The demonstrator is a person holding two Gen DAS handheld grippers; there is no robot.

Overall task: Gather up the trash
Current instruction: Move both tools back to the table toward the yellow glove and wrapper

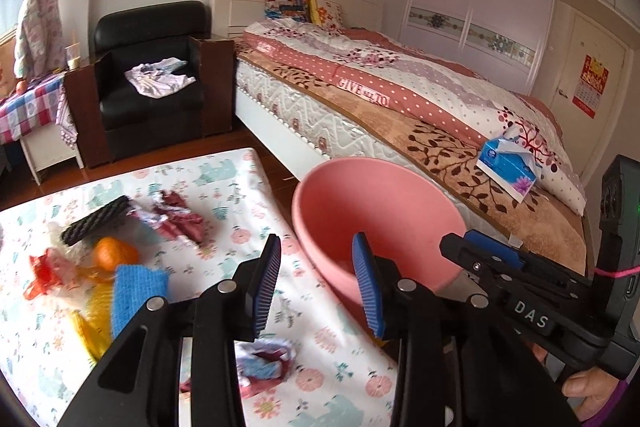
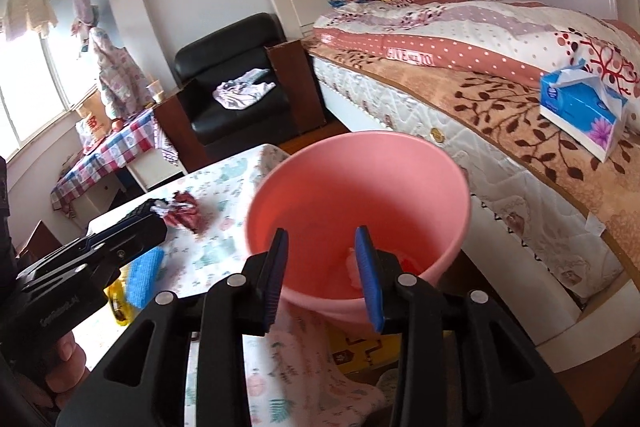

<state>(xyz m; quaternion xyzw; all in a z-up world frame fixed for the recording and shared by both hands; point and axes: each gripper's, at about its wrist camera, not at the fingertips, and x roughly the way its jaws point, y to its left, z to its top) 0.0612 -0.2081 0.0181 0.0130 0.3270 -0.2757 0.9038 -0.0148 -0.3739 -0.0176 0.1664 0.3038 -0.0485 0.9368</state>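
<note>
A pink bin (image 1: 376,219) stands beside the table (image 1: 224,171), between it and the bed. My left gripper (image 1: 316,259) is open and empty, above the table's right edge by the bin's rim. My right gripper (image 2: 322,253) is open and empty, over the bin (image 2: 360,187); some pale and red scraps (image 2: 360,267) lie at its bottom. On the table lie a crumpled maroon wrapper (image 1: 176,217), a black sponge (image 1: 98,221), an orange (image 1: 114,253), red plastic (image 1: 44,271), blue and yellow cloths (image 1: 136,291), and another crumpled wrapper (image 1: 264,363) below my left fingers.
A bed (image 1: 400,99) with a blue tissue box (image 1: 508,167) runs along the right. A black armchair (image 1: 152,79) with a cloth stands beyond the table. A side table with a checked cover (image 1: 28,107) is at far left. My right gripper shows at the left view's right edge (image 1: 500,263).
</note>
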